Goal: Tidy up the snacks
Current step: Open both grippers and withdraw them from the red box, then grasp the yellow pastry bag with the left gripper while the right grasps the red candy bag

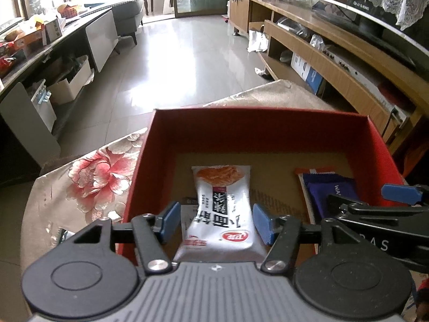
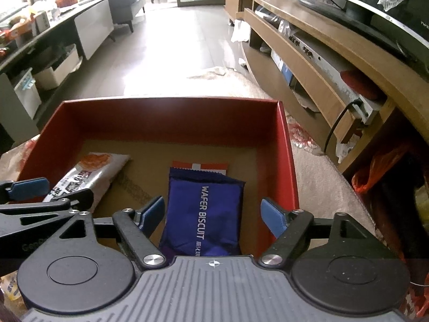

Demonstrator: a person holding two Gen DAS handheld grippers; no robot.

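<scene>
Both tongs gape wide: left tongs (image 1: 215, 221) straddle the white packet (image 1: 221, 212), right tongs (image 2: 214, 216) the blue wafer packet (image 2: 205, 214).

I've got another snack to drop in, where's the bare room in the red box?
Bare cardboard floor runs along the far wall of the red box, and between the white packet and the blue wafer biscuit pack. The near edge is crowded by both tongs.
</scene>
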